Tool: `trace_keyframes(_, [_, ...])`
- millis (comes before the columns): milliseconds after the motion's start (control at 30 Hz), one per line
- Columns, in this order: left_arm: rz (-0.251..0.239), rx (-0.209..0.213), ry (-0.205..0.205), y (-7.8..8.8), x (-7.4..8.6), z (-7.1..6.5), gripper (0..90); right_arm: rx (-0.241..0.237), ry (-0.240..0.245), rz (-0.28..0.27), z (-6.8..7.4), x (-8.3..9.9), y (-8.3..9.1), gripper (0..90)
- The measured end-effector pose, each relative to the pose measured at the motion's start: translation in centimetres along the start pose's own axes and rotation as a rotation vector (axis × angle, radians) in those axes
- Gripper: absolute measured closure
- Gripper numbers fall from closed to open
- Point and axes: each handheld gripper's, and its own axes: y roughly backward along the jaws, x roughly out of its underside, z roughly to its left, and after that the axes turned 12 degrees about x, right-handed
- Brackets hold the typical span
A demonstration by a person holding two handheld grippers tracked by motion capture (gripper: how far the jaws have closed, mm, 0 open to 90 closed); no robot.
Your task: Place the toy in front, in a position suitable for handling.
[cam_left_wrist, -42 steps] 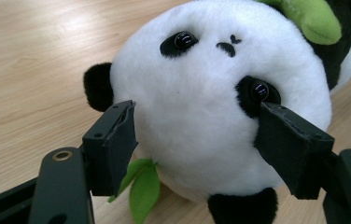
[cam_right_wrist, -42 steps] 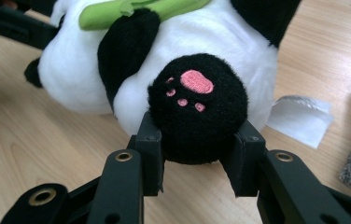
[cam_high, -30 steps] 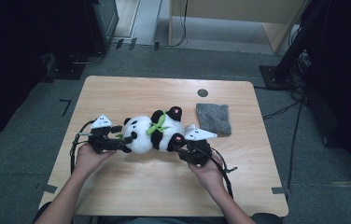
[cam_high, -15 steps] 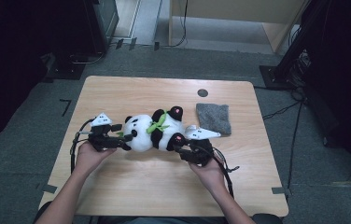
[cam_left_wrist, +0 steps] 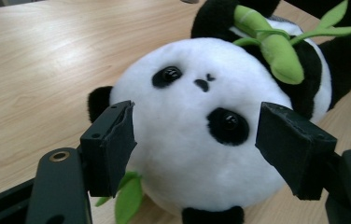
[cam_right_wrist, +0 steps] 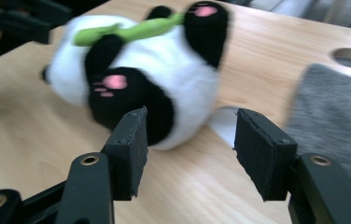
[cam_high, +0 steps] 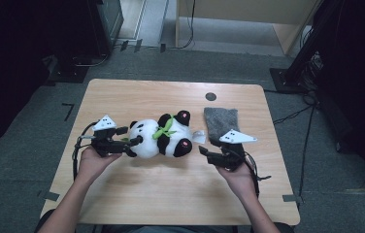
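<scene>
The left gripper is clamped on the plush panda's head at mid-table while the right gripper – jaws just opened, empty – is drawn clear, so a fresh grip is judged next – likely on a leg

Count on the table: one plush panda, one grey cloth, one small white tag by the panda. Two handheld grippers, left gripper and right gripper.
</scene>
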Motion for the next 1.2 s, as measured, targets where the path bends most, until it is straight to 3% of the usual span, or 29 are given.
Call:
trace_keyframes(267, [0.022, 0.016, 0.007, -0.9, -0.9, -0.2, 28.0, 0.083, -0.034, 0.045, -3.8, -0.3, -2.5, 43.2])
trace_keyframes(467, [0.040, -0.003, -0.004, -1.1, -0.3, -0.4, 26.7, 0.144, -0.065, 0.036, -6.3, -1.0, -4.6, 43.2])
trace_keyframes(567, [0.028, -0.012, -0.007, -1.0, -0.3, -0.5, 26.1, 0.159, -0.104, 0.039, -7.5, -1.3, -5.8, 43.1])
trace_keyframes(633, [0.023, -0.006, 0.000, -1.2, -0.2, -0.3, 25.5, 0.132, -0.129, 0.050, -8.3, -1.4, -6.6, 40.9])
trace_keyframes(867, [0.019, 0.004, -0.016, -2.1, 0.0, 0.5, 19.9, 0.190, -0.142, 0.073, -10.3, -1.5, -8.9, 39.0])
trace_keyframes(967, [0.016, 0.024, -0.005, -2.3, 0.5, 0.9, 15.0, 0.208, -0.157, 0.097, -11.3, -1.2, -10.1, 38.3])
trace_keyframes(1100, [0.024, 0.016, 0.024, -2.6, 0.8, 1.1, 9.9, 0.218, -0.196, 0.115, -12.2, -0.4, -11.3, 34.4])
trace_keyframes(1200, [0.022, 0.010, -0.003, -2.7, 1.0, 1.0, 9.7, 0.218, -0.179, 0.145, -12.0, 0.0, -12.1, 31.5])
